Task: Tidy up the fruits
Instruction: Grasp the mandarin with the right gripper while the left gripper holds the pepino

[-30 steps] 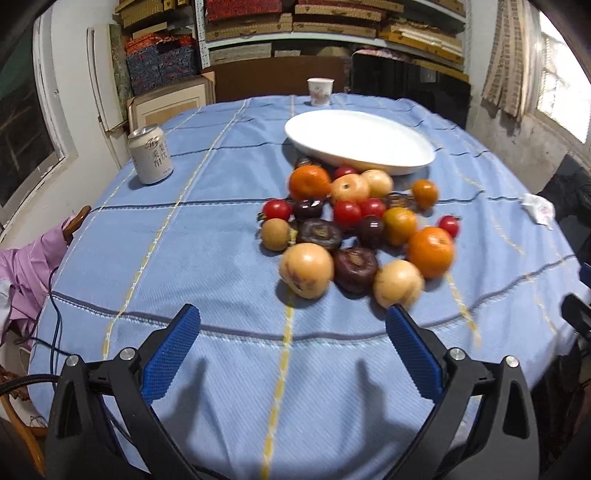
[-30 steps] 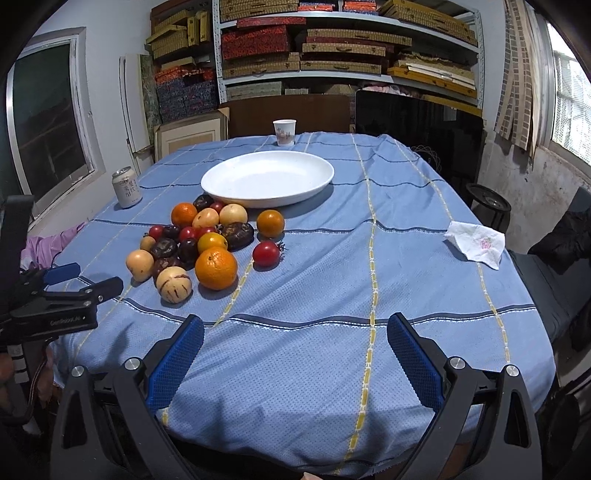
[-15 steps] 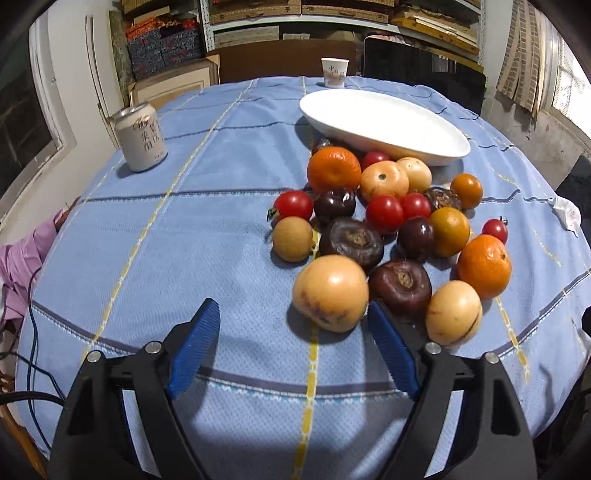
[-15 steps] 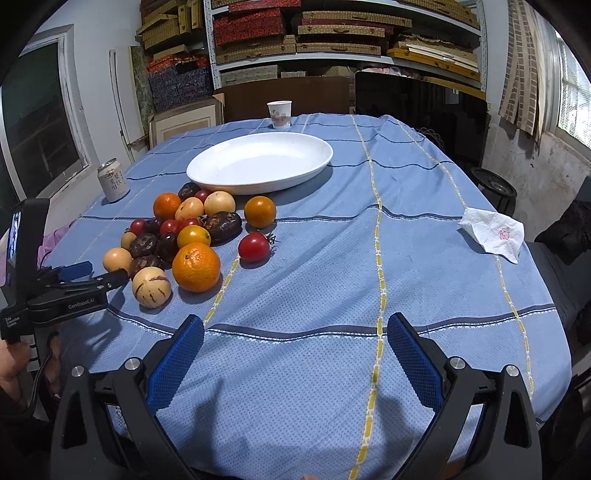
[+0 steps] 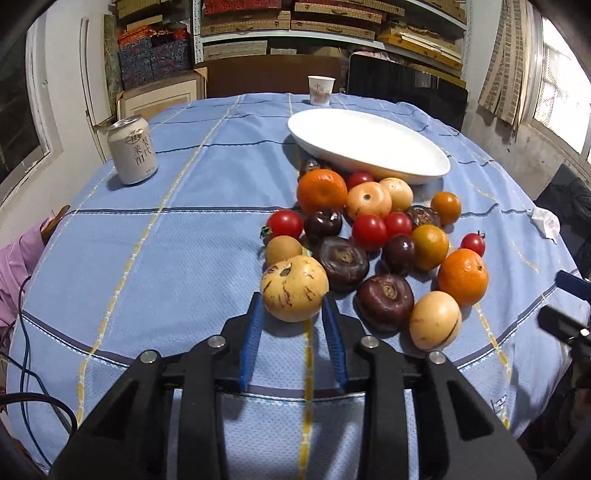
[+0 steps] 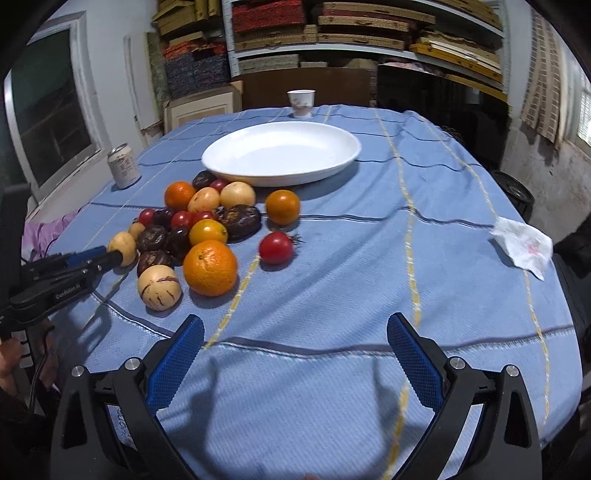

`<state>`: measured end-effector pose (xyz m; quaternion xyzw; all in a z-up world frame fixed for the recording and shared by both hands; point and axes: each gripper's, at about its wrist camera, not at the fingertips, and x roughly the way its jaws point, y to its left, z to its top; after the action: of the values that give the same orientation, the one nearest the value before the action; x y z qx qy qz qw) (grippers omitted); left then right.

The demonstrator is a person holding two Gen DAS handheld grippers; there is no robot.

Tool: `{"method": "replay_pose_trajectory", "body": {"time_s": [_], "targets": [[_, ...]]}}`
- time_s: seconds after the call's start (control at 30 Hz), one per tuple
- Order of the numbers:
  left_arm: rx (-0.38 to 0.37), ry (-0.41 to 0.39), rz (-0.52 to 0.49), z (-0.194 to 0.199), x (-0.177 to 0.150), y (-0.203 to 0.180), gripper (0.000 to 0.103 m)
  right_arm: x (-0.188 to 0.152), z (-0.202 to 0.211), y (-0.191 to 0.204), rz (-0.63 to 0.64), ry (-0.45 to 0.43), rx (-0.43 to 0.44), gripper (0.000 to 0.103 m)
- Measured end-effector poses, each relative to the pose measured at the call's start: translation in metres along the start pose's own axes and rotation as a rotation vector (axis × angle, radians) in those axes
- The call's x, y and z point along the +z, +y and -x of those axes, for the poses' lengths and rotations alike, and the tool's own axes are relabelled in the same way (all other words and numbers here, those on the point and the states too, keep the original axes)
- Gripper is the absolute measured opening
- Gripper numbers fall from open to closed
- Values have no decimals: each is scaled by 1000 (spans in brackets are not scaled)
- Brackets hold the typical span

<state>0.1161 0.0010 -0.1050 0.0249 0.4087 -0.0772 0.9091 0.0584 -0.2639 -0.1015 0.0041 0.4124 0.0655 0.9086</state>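
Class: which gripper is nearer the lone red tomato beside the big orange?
Left. The left gripper sits across the fruit pile from the tomato; the right gripper, open, hangs nearer the table edge.

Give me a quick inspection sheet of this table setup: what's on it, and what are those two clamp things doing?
Surface: round table under a blue striped tablecloth.
Job's things: a pile of mixed fruit beside an empty white plate; pale striped melon nearest the left gripper.
Clutter: drink can, paper cup, crumpled tissue.
Grippers: left gripper has its fingers closed against the melon's sides; right gripper is open over bare cloth, holding nothing.
Cables: dark cables hang off the table's left edge.
Surroundings: shelves of stacked boxes, windows on both sides.
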Motion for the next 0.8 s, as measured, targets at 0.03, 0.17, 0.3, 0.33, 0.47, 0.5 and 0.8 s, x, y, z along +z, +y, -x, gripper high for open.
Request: {"method": "replay_pose_trajectory", "body": {"time_s": [0.03, 0.17, 0.3, 0.33, 0.47, 0.5, 0.8], "targets": [[-5, -8, 4, 0, -1, 1, 31, 2, -5, 5, 12, 9, 3, 100], [-5, -3, 3, -4, 1, 2, 34, 13, -21, 16, 20, 32, 26, 96], [-57, 49, 40, -13, 2, 8, 67, 16, -22, 26, 44, 28, 27, 96], [-45, 36, 44, -13, 2, 8, 74, 15, -22, 28, 51, 26, 24, 96], [-12, -15, 42, -9, 10, 8, 76, 12, -26, 25, 34, 49, 28, 96], [-3, -24, 29, -10, 11, 5, 72, 11, -27, 24, 30, 54, 28, 96], [-45, -42, 15, -6, 2, 5, 41, 9, -22, 23, 51, 33, 13, 96]]}}
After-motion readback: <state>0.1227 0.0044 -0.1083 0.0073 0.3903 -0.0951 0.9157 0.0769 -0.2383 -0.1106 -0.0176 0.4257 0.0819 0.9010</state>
